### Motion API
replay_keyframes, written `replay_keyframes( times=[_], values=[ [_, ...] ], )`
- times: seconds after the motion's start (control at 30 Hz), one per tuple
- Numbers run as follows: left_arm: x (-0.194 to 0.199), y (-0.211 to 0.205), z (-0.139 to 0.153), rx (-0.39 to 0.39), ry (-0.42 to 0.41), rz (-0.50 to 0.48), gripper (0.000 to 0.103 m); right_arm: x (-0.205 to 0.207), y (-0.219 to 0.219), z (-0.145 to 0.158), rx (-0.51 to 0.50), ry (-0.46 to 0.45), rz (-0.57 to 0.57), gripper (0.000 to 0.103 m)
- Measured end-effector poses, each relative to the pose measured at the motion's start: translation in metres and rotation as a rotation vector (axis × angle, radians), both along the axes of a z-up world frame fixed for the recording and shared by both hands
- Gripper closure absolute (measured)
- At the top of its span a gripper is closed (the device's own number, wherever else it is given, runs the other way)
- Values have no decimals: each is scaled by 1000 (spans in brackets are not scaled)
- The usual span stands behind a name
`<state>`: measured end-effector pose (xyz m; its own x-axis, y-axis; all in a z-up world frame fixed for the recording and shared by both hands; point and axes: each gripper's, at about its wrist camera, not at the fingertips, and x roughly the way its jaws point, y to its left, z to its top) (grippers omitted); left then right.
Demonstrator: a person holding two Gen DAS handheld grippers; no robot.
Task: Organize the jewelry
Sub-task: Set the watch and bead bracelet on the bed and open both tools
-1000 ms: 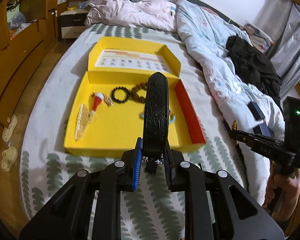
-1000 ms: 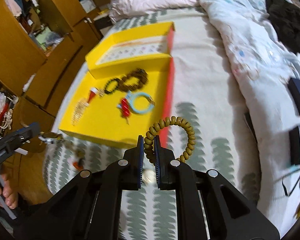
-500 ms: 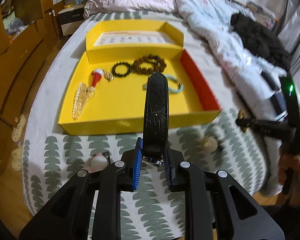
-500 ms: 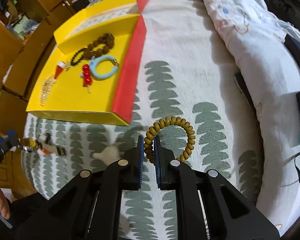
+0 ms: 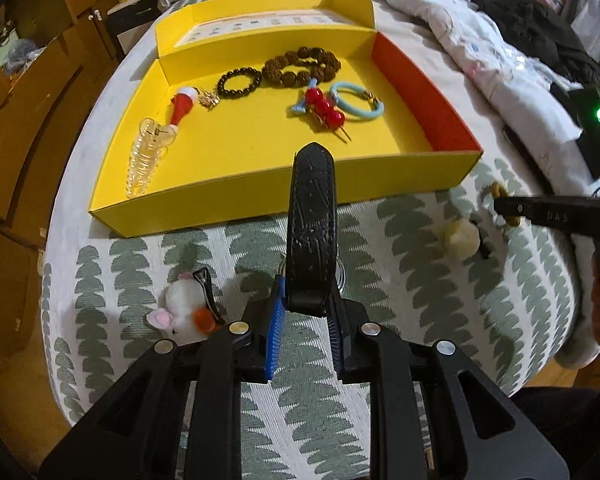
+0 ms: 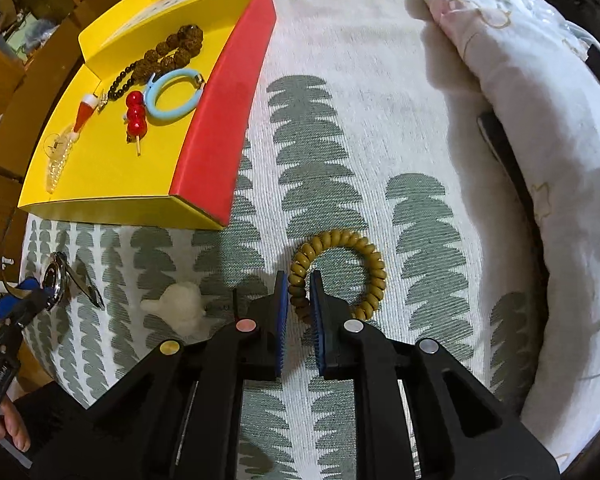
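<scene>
Black watch strap (image 5: 311, 220) pinched upright in left gripper (image 5: 306, 320) jaws, yellow tray (image 5: 260, 196) at 12 o'clock. Olive bead bracelet (image 6: 336, 272) clamped by right gripper (image 6: 299, 320) jaws, over bed (image 6: 340, 140), tray at 10 o'clock.

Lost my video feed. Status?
Left gripper shut on black strap. Right gripper shut on olive bead bracelet. Both short of yellow tray; nothing between.

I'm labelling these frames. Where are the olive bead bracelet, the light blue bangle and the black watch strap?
olive bead bracelet (image 6: 374, 260), right wrist view, upper right beads.
light blue bangle (image 5: 358, 114), left wrist view, near rim.
black watch strap (image 5: 311, 216), left wrist view, mid-length.
</scene>
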<state>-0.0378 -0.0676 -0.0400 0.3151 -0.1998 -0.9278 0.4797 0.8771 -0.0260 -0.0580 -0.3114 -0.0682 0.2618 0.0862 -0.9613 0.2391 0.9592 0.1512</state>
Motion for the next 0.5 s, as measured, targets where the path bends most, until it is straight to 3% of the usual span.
replay_keyframes(
  times=[0.23,0.27,0.37,0.5],
  values=[
    [-5,-3,-3,19,0,-11,82,1,-3,5,-6,-9,-22,84],
    [-7,-3,-3,24,5,-14,80,1,-3,6,-9,-12,-24,84],
    [-9,-3,-2,34,5,-18,57,-1,-5,14,-6,-28,-28,84],
    [-10,-2,-3,42,-2,-17,57,-2,-6,21,-1,-49,-34,84]
  ],
)
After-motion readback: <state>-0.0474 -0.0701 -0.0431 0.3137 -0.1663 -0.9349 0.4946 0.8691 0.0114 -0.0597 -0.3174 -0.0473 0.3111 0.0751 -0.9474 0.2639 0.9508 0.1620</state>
